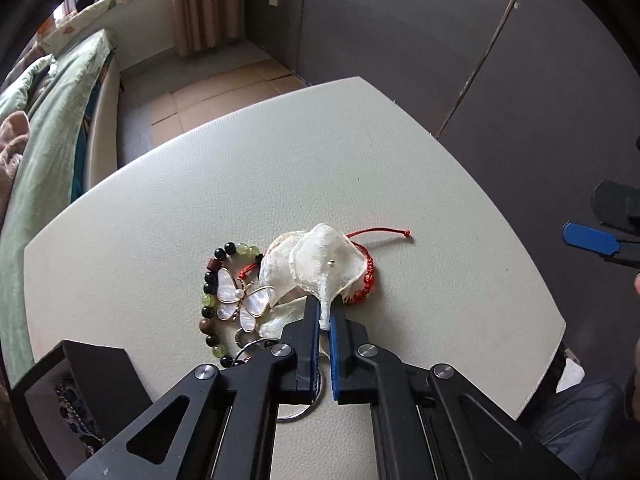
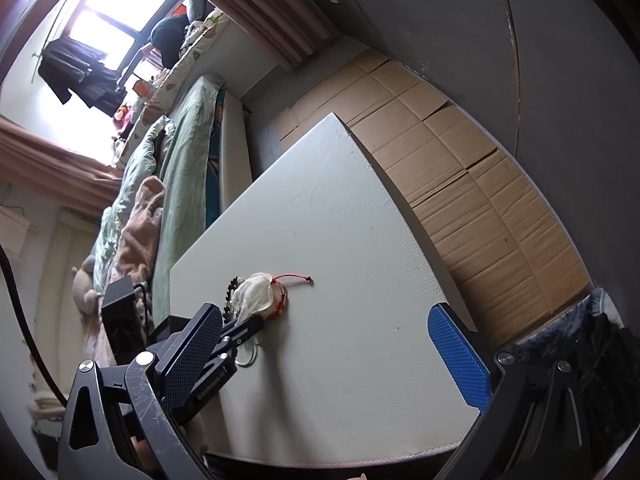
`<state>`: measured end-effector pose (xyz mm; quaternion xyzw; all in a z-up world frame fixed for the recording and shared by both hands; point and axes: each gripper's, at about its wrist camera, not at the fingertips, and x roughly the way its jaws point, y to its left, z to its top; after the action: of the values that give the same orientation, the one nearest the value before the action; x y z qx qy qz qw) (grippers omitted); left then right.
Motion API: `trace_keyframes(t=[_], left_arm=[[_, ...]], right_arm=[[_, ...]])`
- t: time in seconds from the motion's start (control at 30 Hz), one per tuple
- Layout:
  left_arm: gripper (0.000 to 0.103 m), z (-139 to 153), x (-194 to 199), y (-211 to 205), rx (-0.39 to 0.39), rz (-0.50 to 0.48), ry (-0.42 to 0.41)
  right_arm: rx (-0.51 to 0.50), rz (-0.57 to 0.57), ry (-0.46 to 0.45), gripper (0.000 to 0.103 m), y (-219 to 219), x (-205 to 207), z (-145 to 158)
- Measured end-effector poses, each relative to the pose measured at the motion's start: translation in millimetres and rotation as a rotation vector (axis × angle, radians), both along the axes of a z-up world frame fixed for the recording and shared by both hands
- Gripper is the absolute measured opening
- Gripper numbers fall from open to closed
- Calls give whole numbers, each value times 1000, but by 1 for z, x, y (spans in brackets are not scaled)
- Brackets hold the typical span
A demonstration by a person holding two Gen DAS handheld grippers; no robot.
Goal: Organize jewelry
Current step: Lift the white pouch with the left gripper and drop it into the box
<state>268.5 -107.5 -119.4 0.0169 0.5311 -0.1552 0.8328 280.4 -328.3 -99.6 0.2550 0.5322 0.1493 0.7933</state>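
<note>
A small heap of jewelry lies on the pale table (image 1: 200, 184). It holds a cream sheer pouch (image 1: 324, 264), a red cord bracelet (image 1: 366, 282), a dark and green beaded bracelet (image 1: 208, 300) and a pearly butterfly charm (image 1: 244, 300) on a metal ring (image 1: 256, 350). My left gripper (image 1: 325, 310) points down at the heap, shut on the near edge of the pouch. In the right wrist view my right gripper (image 2: 326, 356) hovers open over the near table edge with nothing between its fingers. From there the pouch (image 2: 256, 292) and the left gripper (image 2: 244, 330) lie ahead and to the left.
A black box (image 1: 96, 384) with dark beads inside stands at the table's near left corner. A bed with green bedding (image 1: 52, 128) runs along the left side. Flattened cardboard (image 2: 480, 208) covers the floor beyond the table's right edge. Grey cabinet doors (image 1: 480, 40) stand behind.
</note>
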Motion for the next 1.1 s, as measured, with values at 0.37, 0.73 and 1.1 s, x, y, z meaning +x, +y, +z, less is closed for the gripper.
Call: trace_keyframes(t=[0.37, 0.73, 1.1], left_arm=[[3, 45, -7, 26, -126, 43, -87], [3, 64, -17, 72, -155, 103, -124], [3, 67, -35, 118, -158, 152, -139]], right_arm=[[3, 28, 32, 103, 18, 5, -11], [-11, 138, 4, 100, 70, 5, -12], [-88, 257, 29, 54, 130, -1, -31]])
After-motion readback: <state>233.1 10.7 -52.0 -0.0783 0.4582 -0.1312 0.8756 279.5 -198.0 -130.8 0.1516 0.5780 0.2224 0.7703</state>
